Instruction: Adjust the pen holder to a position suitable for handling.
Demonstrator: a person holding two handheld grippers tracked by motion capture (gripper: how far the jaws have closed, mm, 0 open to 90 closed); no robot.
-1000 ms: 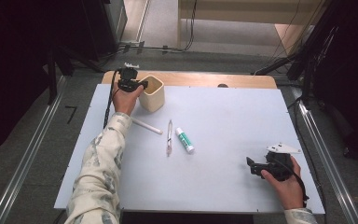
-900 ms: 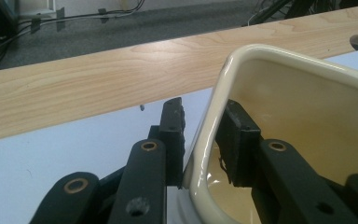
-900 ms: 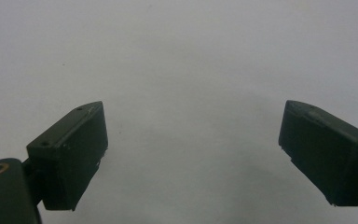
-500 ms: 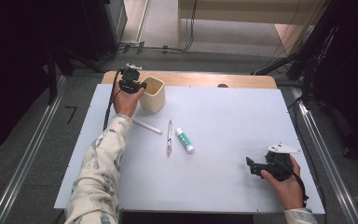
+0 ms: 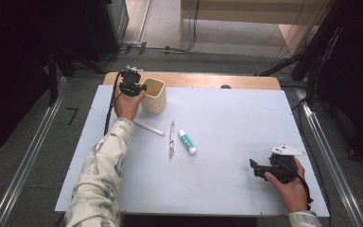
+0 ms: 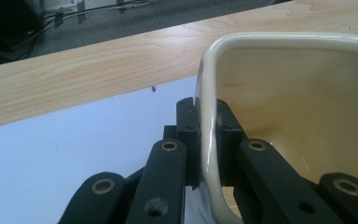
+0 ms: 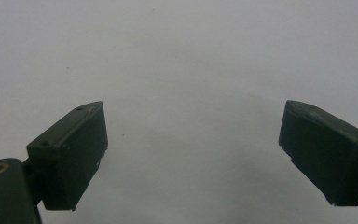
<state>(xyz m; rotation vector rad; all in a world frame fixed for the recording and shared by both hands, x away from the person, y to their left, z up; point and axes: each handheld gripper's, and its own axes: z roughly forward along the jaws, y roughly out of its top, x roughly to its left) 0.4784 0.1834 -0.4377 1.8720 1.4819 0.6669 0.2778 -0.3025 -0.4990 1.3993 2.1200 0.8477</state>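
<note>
- Cup [image 5: 153,94], cream-coloured with a squarish rim, stands upright at the far left of the white table mat [image 5: 227,142], close to the wooden table edge [image 5: 246,81]. My left gripper [image 5: 139,88] has just closed its jaws onto the cup's near-left wall, one pad outside and one inside, so I am now grasping it by the rim, a hold that in my judgement lets me lift or steady it without tipping.
- White stick [image 5: 148,127], perhaps a pen or marker, lies flat just in front of the cup, beside my left sleeve.
- Pen [image 5: 171,138], slim and pale, lies lengthwise near the middle of the mat.
- Glue stick [image 5: 187,142], white with a green label, lies just right of the pen, not touching it. I judge these three loose items are laid out within reach so they can go into the cup.
- My right gripper [image 5: 260,169] rests low at the near right of the mat, well apart from everything, its jaws spread and holding nothing, apparently waiting.
- Left gripper view: it shows the cup wall [image 6: 208,140] pinched between my pads and the bare inside of the cup, which the high view cannot resolve.
- Right gripper view: it shows only blank mat [image 7: 191,70] between my released jaws, confirming nothing lies there.
</note>
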